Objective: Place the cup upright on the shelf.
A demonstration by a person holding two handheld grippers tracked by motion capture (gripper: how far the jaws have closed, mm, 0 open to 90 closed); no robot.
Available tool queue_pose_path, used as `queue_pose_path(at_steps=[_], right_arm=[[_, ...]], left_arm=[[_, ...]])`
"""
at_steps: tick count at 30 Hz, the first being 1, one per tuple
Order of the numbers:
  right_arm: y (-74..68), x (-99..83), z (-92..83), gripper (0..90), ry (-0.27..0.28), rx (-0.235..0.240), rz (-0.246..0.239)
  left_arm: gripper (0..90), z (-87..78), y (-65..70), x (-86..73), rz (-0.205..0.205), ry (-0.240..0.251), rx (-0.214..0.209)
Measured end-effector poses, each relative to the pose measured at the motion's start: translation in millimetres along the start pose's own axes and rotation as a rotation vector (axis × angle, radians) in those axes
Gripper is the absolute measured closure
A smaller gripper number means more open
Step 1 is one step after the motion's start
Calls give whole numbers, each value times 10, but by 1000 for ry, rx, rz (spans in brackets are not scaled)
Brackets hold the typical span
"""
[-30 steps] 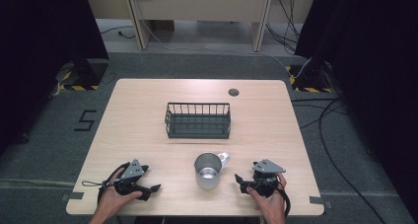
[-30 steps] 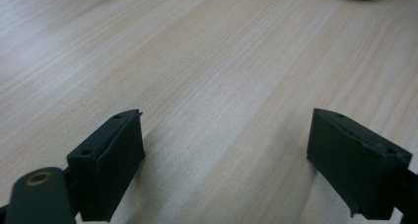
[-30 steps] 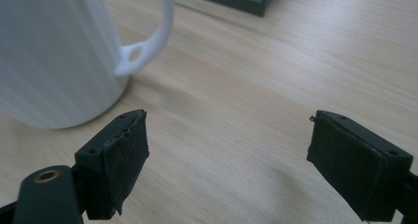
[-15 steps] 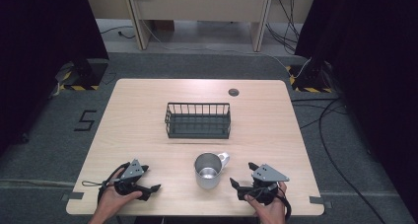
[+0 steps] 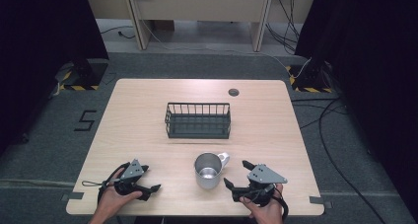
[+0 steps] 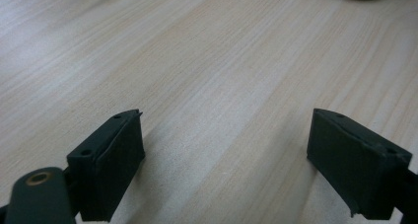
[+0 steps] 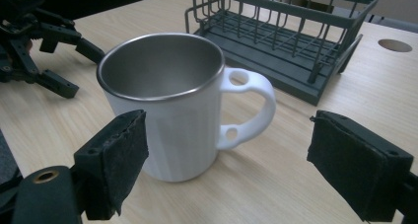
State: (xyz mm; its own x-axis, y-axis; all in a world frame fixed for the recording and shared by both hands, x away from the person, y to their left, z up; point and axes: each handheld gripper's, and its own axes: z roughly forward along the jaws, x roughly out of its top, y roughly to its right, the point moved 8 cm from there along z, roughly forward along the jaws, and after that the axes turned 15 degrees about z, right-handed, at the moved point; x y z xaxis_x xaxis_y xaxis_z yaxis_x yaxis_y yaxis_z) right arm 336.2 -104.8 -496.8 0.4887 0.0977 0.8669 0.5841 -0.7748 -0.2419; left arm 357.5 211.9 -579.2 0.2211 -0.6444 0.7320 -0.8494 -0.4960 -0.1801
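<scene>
A white mug (image 5: 209, 168) with a steel inside stands upright near the table's front edge, handle toward the back right. My right gripper (image 5: 238, 173) is open just right of it, jaws turned toward the mug. In the right gripper view the mug (image 7: 170, 105) stands close ahead between the wide-apart jaws, its handle (image 7: 249, 108) pointing right. My left gripper (image 5: 150, 178) rests open on the table at the front left, well apart from the mug. Bare wood lies between the jaws of my left gripper (image 6: 224, 165) in its own view.
A dark wire basket (image 5: 198, 120) stands empty at the table's middle, behind the mug. A round cable hole (image 5: 233, 92) sits at the back right. The wooden table (image 5: 138, 110) has bare room left and right of the basket.
My right gripper has lifted a little and turned left toward the mug. The left gripper and the mug have not moved.
</scene>
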Motion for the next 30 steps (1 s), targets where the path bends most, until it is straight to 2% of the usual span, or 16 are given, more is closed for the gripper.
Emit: queue_pose_path(at_steps=[7, 12, 20, 30], right_arm=[[-82, 49, 28, 150, 21, 38, 0], [-184, 77, 78, 149, 34, 84, -4], [-286, 97, 192, 150, 44, 107, -16], [-348, 115, 269, 150, 64, 112, -17]], left_arm=[[134, 0, 0, 0, 0, 0, 0], [133, 0, 0, 0, -1, 0, 0], [134, 0, 0, 0, -1, 0, 0], [134, 0, 0, 0, 0, 0, 0]])
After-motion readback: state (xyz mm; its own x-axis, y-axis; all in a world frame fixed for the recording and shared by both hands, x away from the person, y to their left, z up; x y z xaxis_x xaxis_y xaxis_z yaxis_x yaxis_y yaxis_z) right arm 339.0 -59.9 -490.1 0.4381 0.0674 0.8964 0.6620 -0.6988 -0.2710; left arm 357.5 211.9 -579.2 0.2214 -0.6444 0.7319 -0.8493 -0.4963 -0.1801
